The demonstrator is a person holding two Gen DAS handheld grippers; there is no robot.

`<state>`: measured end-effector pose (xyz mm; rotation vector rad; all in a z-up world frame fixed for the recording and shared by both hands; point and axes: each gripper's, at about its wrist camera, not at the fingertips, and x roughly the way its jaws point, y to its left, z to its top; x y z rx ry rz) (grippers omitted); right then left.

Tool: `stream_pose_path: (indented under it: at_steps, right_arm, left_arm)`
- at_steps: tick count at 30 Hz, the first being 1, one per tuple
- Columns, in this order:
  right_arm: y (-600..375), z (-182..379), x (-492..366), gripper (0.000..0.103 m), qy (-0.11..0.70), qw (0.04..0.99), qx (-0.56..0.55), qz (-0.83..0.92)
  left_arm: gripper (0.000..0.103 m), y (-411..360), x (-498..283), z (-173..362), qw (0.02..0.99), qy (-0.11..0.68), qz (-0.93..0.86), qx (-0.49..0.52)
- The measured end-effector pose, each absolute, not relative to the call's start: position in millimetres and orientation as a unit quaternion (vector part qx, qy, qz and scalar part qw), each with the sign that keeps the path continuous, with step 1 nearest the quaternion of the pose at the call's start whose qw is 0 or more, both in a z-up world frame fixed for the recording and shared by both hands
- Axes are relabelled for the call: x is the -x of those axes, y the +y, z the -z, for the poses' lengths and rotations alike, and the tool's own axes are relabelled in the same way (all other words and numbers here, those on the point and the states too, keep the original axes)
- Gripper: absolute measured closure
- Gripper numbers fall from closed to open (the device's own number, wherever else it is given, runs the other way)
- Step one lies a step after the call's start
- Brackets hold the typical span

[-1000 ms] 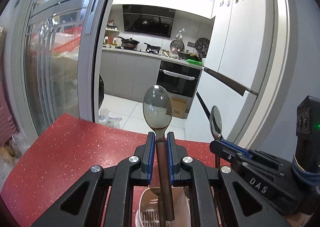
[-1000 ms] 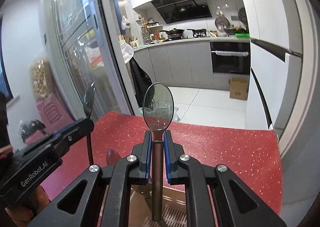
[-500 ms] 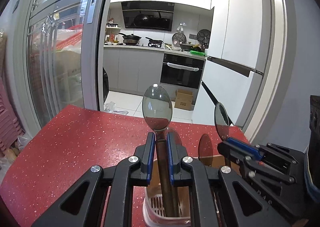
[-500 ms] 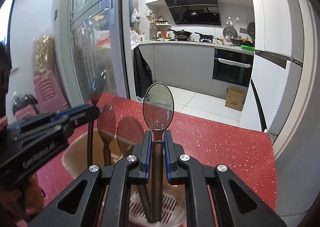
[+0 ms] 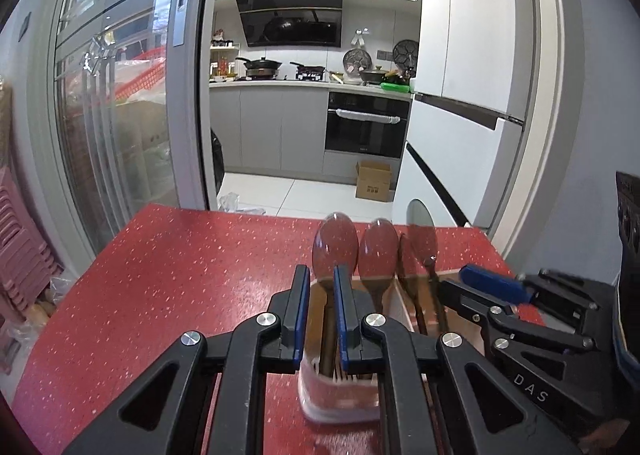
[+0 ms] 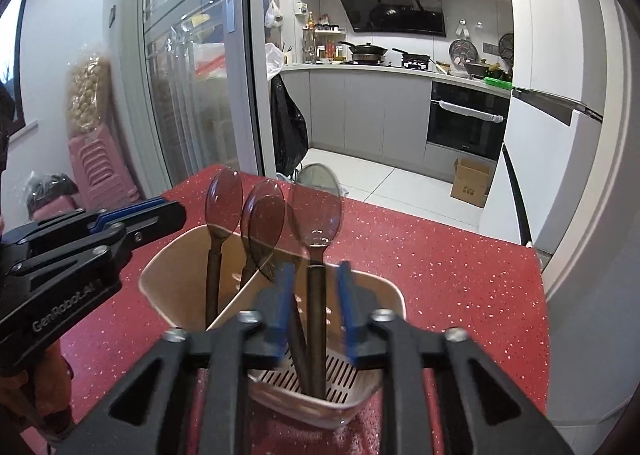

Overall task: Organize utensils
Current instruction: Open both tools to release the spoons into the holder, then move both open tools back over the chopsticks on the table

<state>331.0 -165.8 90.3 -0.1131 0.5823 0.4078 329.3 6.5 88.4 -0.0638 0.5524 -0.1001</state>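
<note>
A cream two-compartment utensil holder (image 6: 160, 255) stands on the red table with several brown-handled spoons upright in it. My right gripper (image 6: 315, 269) is opening. Its blurred pads stand clear on both sides of a spoon (image 6: 316, 199) whose handle rests on the holder's slotted floor. My left gripper (image 5: 321, 275) keeps its jaws close together. The spoon (image 5: 334, 243) it carried stands just past the fingertips in the holder's left compartment, its handle visible through the narrow gap but not pinched. In the right wrist view the left gripper (image 6: 180, 211) ends short of that spoon (image 6: 224, 195).
The red speckled table (image 5: 180, 275) ends a short way beyond the holder (image 5: 340, 399), with kitchen floor behind it. A glass sliding door is on the left and a white fridge on the right. The right gripper (image 5: 452, 283) sits close beside the holder.
Both grippers sank to the holder and the spoons now stand inside it. The right jaws spread off their spoon. The left spoon looks smaller and lower, beyond the fingertips.
</note>
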Motion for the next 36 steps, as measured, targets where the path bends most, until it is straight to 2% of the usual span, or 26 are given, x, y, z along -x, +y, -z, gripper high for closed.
stream_pose_path:
  at_steps: [12, 17, 36]
  right_arm:
    - [-177.1, -103.8, -290.8, 0.057, 0.3, 0.933, 0.031, -0.199]
    - [-189.1, -100.4, -268.3, 0.048, 0.324, 0.924, 0.0, -0.205]
    - [-200.7, -48.7, -184.2, 0.044, 0.438, 0.879, -0.047, -0.182]
  left_arm:
    - [0.063, 12.3, -283.4, -83.8, 0.941, 0.334, 0.038, 0.036]
    - [0.063, 15.0, -260.2, -79.2, 0.935, 0.351, 0.033, 0.032]
    - [0.063, 29.0, -171.8, -41.8, 0.908, 0.418, 0.021, 0.027]
